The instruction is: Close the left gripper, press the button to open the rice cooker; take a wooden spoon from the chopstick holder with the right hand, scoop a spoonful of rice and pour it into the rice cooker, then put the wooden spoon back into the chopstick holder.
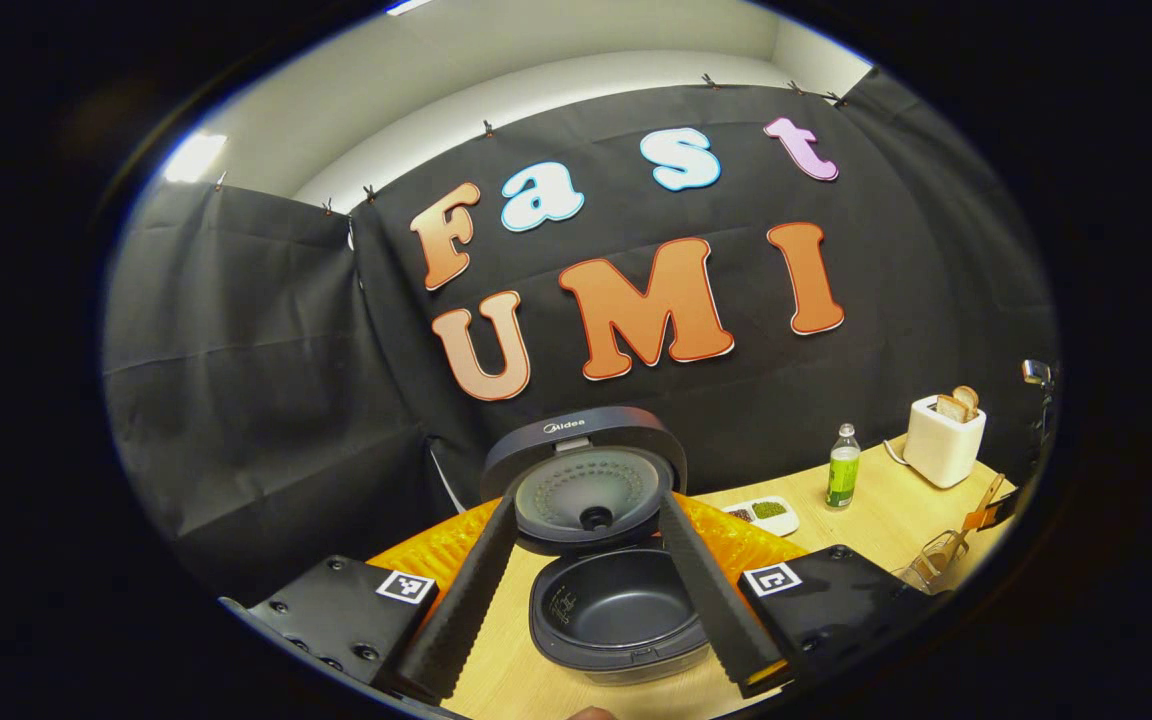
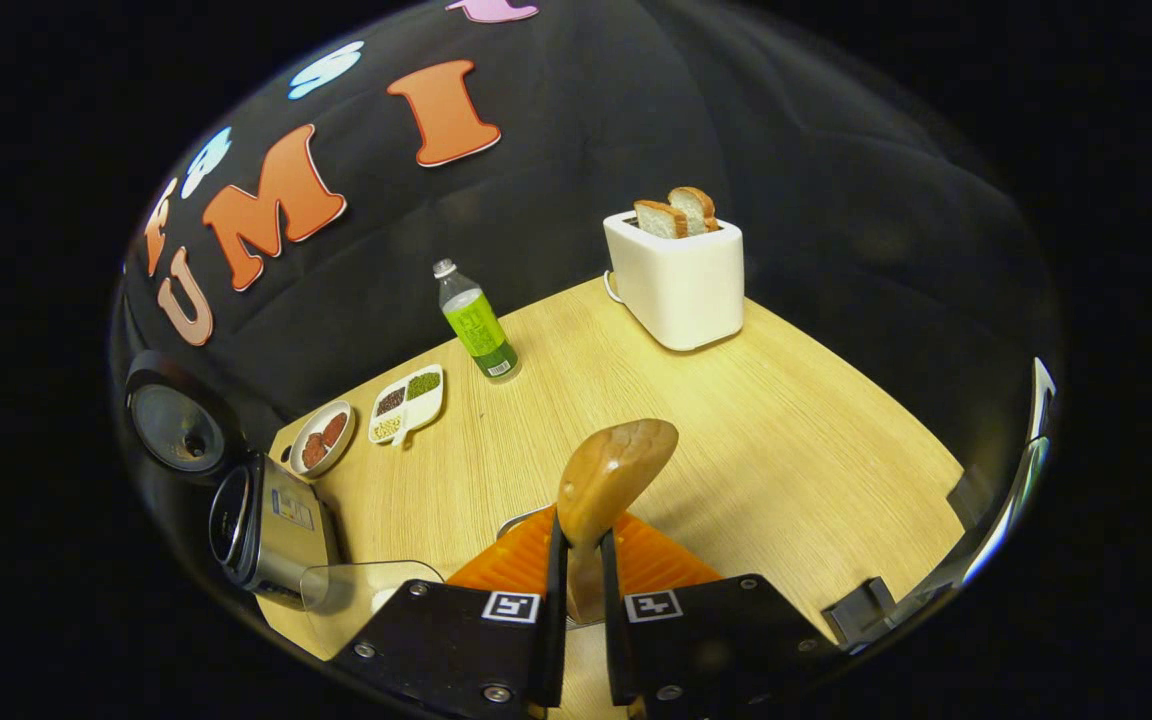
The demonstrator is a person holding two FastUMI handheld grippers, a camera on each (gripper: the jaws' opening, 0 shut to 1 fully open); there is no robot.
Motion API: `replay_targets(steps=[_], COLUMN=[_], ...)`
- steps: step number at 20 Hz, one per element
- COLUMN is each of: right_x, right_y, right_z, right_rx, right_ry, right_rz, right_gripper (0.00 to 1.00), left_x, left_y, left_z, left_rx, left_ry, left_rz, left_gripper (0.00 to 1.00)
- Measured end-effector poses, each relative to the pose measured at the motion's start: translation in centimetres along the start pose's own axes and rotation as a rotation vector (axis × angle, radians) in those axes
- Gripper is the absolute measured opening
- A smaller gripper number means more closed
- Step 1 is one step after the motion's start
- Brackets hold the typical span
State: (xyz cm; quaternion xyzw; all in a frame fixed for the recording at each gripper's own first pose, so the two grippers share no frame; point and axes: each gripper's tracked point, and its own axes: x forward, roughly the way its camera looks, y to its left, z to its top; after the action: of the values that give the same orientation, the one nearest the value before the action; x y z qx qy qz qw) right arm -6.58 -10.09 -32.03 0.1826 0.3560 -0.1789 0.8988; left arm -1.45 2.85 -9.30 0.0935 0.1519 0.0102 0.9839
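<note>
Wooden spoon (image 2: 608,478) clamped between the right gripper (image 2: 581,610) fingers; long axis runs from 6 toward 12 o'clock, bowl end up and away from the camera, above an orange mat (image 2: 656,562). Left gripper (image 1: 591,590) fingers spread wide apart, holding nothing, framing the rice cooker (image 1: 616,600). Cooker lid (image 1: 586,480) stands open; dark inner pot looks empty. Light wood table (image 2: 786,440), black cloth wall behind. At 12 o'clock, white toaster (image 2: 681,275) with two bread slices. Green bottle (image 2: 476,322) at 11; divided dish (image 2: 406,403) of grains and a small bowl (image 2: 322,438) at 9.
</note>
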Motion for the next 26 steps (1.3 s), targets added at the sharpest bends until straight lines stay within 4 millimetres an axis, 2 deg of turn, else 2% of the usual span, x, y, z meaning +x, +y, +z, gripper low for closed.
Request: replay_targets(steps=[3, 8, 11, 14, 20, 24, 26], right_x=[0.4, 1.2, 0.8, -1.1, -6.0, -8.8, -9.7], right_y=[0.2, 0.5, 0.2, 0.5, 3.6, 6.4, 8.5], right_z=[0.3, 0.5, 0.9, 2.7, 6.6, 7.4, 6.3], right_rx=[-0.011, -0.003, -0.008, 0.012, -0.028, -0.023, -0.016], right_ry=[-0.026, -0.026, -0.03, -0.073, -0.167, -0.19, -0.161], right_rz=[0.002, 0.001, -0.014, -0.015, 0.064, 0.119, 0.168], right_gripper=[0.11, 0.09, 0.07, 0.08, 0.07, 0.07, 0.07], left_x=[0.0, -0.1, -0.3, -0.5, -0.2, 0.0, 0.2], left_y=[0.0, 0.2, 0.2, 0.8, 1.5, 1.9, 1.8], left_z=[-0.1, 0.5, 0.5, 0.4, -0.7, -1.4, -1.9], left_rx=[-0.002, 0.007, 0.018, 0.021, -0.032, -0.052, -0.068], left_ry=[-0.001, -0.018, -0.027, -0.03, -0.01, -0.008, 0.0], left_rz=[-0.008, -0.008, -0.017, -0.012, -0.018, -0.026, -0.033], left_gripper=[0.88, 0.88, 0.88, 0.88, 0.88, 0.9, 0.94])
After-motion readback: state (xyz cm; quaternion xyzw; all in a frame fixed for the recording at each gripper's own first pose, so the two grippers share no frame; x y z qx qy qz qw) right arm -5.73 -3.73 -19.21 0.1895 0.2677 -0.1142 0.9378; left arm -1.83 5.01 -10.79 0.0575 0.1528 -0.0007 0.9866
